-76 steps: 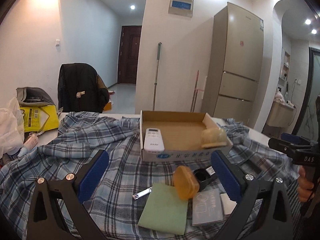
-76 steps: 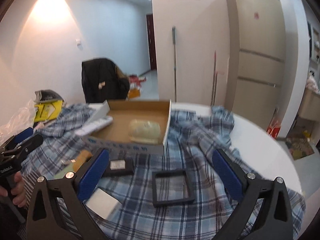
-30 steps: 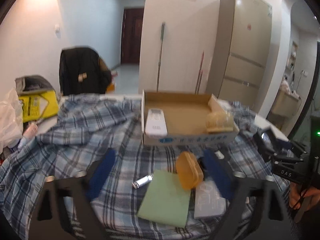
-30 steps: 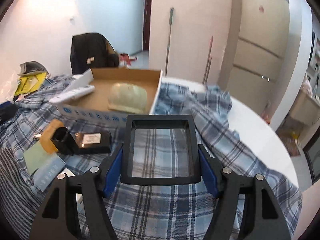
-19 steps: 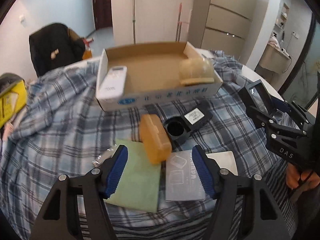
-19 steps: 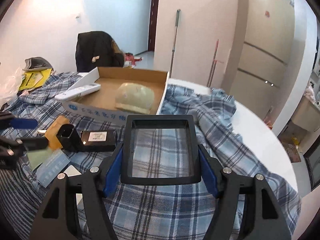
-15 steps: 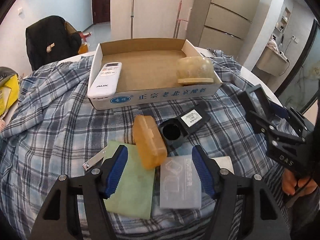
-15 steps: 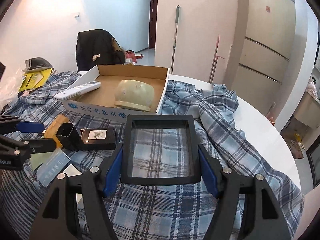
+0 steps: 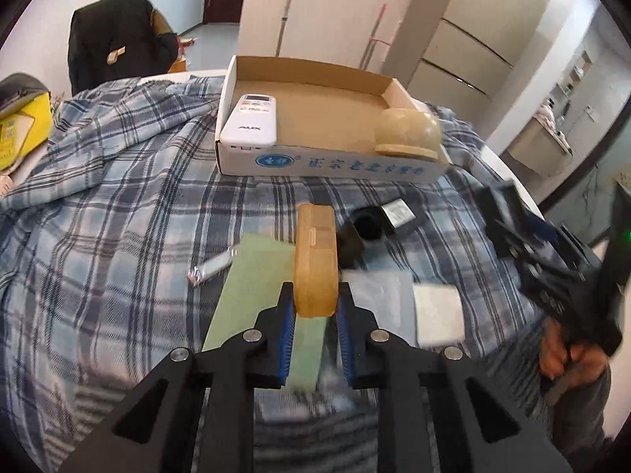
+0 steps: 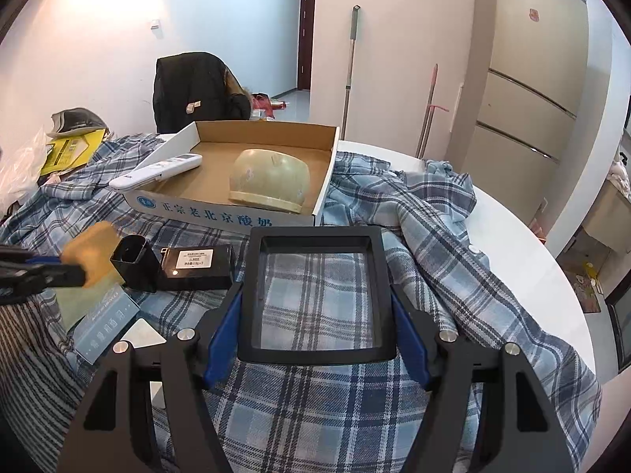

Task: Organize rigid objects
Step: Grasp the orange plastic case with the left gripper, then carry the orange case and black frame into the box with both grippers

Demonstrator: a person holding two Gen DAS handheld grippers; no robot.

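An amber plastic case (image 9: 315, 252) stands on edge over a green card (image 9: 256, 280) on the plaid cloth. My left gripper (image 9: 314, 295) is closing, and its blue pads press on the near end of the case from both sides. The right wrist view shows the same case (image 10: 92, 248) at the far left. My right gripper (image 10: 317, 295) is shut on a black rectangular frame (image 10: 315, 234), held flat above the cloth. Behind them stands an open cardboard box (image 9: 327, 165) with a white remote (image 9: 252, 120) and an upturned beige bowl (image 9: 408, 134) inside.
Just past the case lie a small open black container (image 9: 364, 224) and a flat black box (image 9: 398, 215). A metal clipper (image 9: 211, 268), a clear card sleeve (image 9: 378, 295) and a white card (image 9: 437, 311) lie near. The white table edge (image 10: 512, 236) curves away on the right.
My left gripper has tipped down, come in over the amber case and closed from wide onto its sides. The right gripper still holds the black frame in the same place.
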